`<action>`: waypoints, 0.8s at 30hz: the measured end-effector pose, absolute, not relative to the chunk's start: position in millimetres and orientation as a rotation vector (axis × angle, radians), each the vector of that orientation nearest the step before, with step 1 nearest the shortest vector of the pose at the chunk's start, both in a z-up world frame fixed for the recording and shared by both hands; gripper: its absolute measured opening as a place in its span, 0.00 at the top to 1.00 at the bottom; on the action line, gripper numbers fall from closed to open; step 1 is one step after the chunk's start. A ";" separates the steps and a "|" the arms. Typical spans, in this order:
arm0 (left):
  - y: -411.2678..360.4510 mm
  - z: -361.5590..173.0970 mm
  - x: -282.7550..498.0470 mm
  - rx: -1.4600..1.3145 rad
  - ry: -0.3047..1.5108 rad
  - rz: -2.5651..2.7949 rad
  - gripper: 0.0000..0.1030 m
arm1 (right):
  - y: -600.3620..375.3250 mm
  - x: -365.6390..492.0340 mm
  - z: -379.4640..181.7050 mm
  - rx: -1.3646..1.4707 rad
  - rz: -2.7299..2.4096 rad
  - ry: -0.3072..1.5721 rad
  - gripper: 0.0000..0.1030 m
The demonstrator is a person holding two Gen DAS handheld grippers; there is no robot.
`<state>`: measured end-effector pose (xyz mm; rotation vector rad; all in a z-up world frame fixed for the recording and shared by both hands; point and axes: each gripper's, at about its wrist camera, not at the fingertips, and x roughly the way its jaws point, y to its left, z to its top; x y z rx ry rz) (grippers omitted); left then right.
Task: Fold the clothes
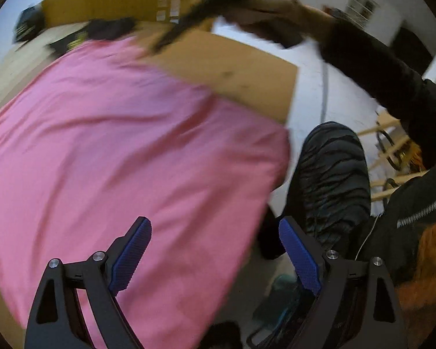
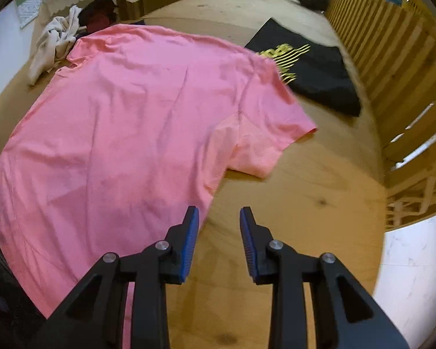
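A pink T-shirt (image 2: pixel 125 110) lies spread flat on a wooden table (image 2: pixel 319 192), its right sleeve (image 2: pixel 264 142) pointing toward the table's right side. My right gripper (image 2: pixel 219 218) hovers open above the shirt's side edge near the hem, nothing between its blue pads. In the left wrist view the same pink T-shirt (image 1: pixel 116 151) fills the blurred frame. My left gripper (image 1: pixel 215 229) stands wide open over the shirt's edge, empty. Far up in that view, a hand (image 1: pixel 279 14) holds the other gripper.
A folded black shirt with yellow print (image 2: pixel 308 67) lies at the table's far right. Crumpled clothes (image 2: pixel 58 40) are piled at the far left. A slatted wooden rail (image 2: pixel 392 58) borders the right side. A person's dark-trousered leg (image 1: pixel 331 180) and black sleeve (image 1: pixel 386 75) stand beside the table.
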<state>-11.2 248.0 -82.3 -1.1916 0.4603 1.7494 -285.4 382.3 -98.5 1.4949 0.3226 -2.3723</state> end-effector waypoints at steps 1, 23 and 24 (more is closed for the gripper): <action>259.0 -83.4 -8.7 -1.176 0.462 1.744 0.14 | 380.2 -286.1 -100.5 1.487 -2.347 0.291 0.72; 379.2 -101.9 40.9 -1.036 0.751 1.753 0.15 | 414.9 -312.3 -89.2 1.443 -2.397 0.157 0.70; 381.1 -106.0 41.4 -1.046 0.786 1.751 0.17 | 421.2 -308.3 -85.4 1.439 -2.407 0.150 0.70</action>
